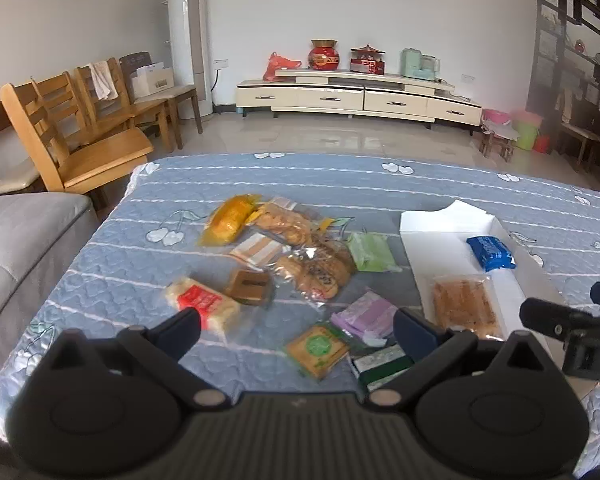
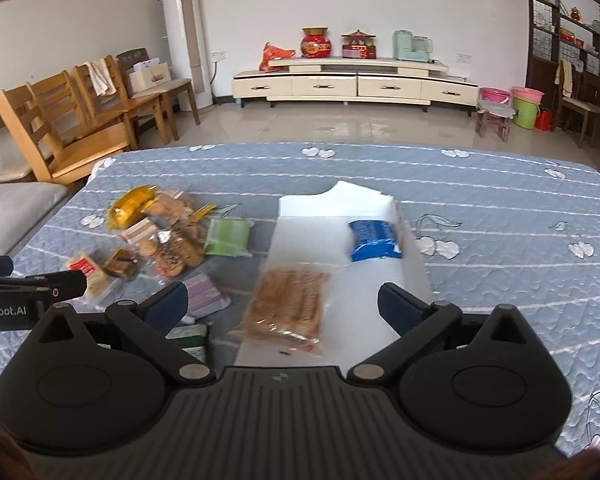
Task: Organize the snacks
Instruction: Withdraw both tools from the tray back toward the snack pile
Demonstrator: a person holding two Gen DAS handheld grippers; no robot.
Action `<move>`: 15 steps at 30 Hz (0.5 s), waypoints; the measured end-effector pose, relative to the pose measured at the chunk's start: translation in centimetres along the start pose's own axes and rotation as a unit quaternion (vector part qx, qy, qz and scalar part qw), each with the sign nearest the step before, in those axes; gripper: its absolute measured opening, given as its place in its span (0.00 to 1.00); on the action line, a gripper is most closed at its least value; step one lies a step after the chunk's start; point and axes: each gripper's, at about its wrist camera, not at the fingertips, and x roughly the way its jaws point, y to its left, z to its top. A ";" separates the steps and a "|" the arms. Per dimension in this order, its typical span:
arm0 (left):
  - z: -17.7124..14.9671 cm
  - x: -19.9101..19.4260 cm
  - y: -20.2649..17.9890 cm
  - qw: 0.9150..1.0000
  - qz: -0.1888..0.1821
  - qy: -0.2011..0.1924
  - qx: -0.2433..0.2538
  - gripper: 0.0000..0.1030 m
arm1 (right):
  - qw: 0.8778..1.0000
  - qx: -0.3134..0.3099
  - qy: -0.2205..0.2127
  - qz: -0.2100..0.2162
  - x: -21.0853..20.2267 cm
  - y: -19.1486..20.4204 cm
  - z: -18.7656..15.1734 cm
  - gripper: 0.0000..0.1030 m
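A white box (image 1: 424, 240) (image 2: 364, 292) lies on the table and holds a blue packet (image 1: 491, 253) (image 2: 375, 240) and a clear pack of brown biscuits (image 1: 465, 306) (image 2: 290, 304). Left of it lie several loose snacks: a yellow packet (image 1: 230, 218) (image 2: 131, 203), a green packet (image 1: 371, 252) (image 2: 227, 237), a purple packet (image 1: 367, 315) (image 2: 203, 294), a red-labelled pack (image 1: 202, 303) and a square orange cake (image 1: 318, 349). My left gripper (image 1: 296, 330) is open and empty above the orange cake. My right gripper (image 2: 284, 304) is open and empty above the biscuit pack.
The table wears a blue quilted cloth (image 1: 340, 176) (image 2: 500, 200). A grey sofa (image 1: 16, 248) and wooden chairs (image 1: 80, 140) stand to the left. A TV cabinet (image 1: 356, 96) lines the far wall. The right gripper's body (image 1: 572, 328) shows at the left view's right edge.
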 end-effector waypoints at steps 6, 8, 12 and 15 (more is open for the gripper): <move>-0.7 -0.3 1.6 1.000 0.001 -0.001 -0.007 0.99 | 1.000 -0.008 0.007 0.011 -0.6 2.4 -1.0 1.00; -0.9 -0.3 2.1 1.000 0.005 -0.001 -0.008 0.99 | 1.000 -0.008 0.010 0.014 -0.3 2.5 -1.2 1.00; -1.2 -0.4 3.0 1.000 0.012 -0.001 -0.011 0.99 | 1.000 -0.013 0.018 0.019 0.1 2.9 -1.5 1.00; -1.4 -0.3 3.5 1.000 0.013 0.001 -0.013 0.99 | 0.999 -0.021 0.023 0.024 0.4 3.5 -1.8 1.00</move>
